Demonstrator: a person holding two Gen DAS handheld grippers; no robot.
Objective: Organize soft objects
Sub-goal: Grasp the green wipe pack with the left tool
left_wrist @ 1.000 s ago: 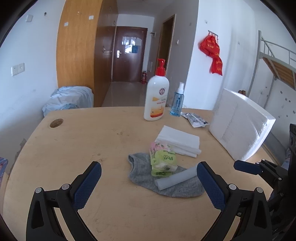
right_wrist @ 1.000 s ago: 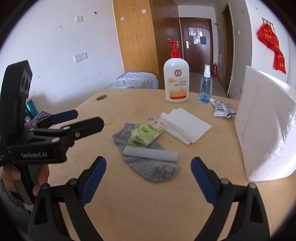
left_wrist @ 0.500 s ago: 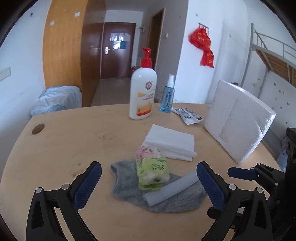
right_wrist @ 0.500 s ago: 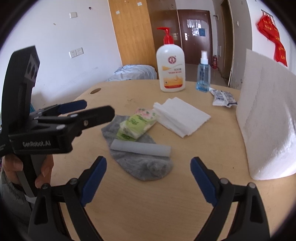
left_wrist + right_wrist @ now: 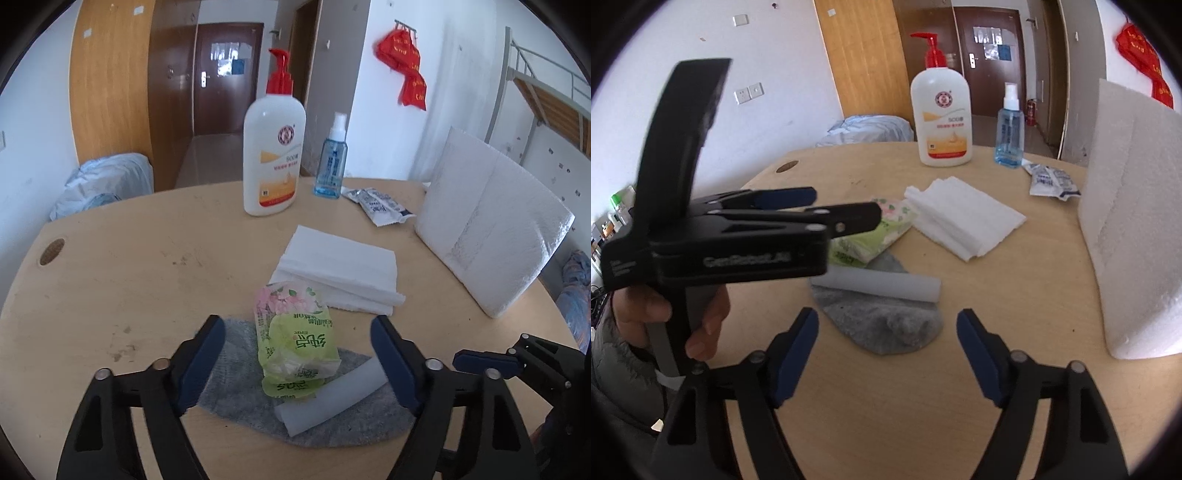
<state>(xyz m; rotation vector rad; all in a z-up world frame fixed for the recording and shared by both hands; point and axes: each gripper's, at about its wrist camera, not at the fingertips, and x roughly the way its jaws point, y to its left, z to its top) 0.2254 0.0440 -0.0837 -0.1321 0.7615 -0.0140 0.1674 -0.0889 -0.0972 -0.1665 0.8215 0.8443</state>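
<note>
A grey sock [image 5: 236, 391] [image 5: 897, 325] lies flat on the wooden table [image 5: 129, 280]. On it rest a green tissue pack [image 5: 295, 343] [image 5: 882, 236] and a white tube [image 5: 332, 395] [image 5: 886, 282]. My left gripper [image 5: 295, 332] [image 5: 846, 205] hangs over the sock with the pack between its closing jaws; the pads stand clear of it. My right gripper [image 5: 886, 321] [image 5: 480, 360] faces the sock's toe end, its jaws also closing on nothing. A stack of white napkins [image 5: 343, 266] [image 5: 964, 218] lies just behind the pack.
A big white foam block [image 5: 487, 229] [image 5: 1137, 229] stands at the table's right edge. At the back are a pump lotion bottle [image 5: 273, 155] [image 5: 942, 122], a blue spray bottle [image 5: 332, 162] [image 5: 1008, 136] and several sachets [image 5: 380, 206] [image 5: 1049, 179]. A hand [image 5: 701, 325] holds the left gripper.
My left gripper has moved forward and down over the tissue pack, and its jaws have narrowed. The right gripper has dipped slightly toward the sock, its jaws narrower too. Nothing on the table has shifted.
</note>
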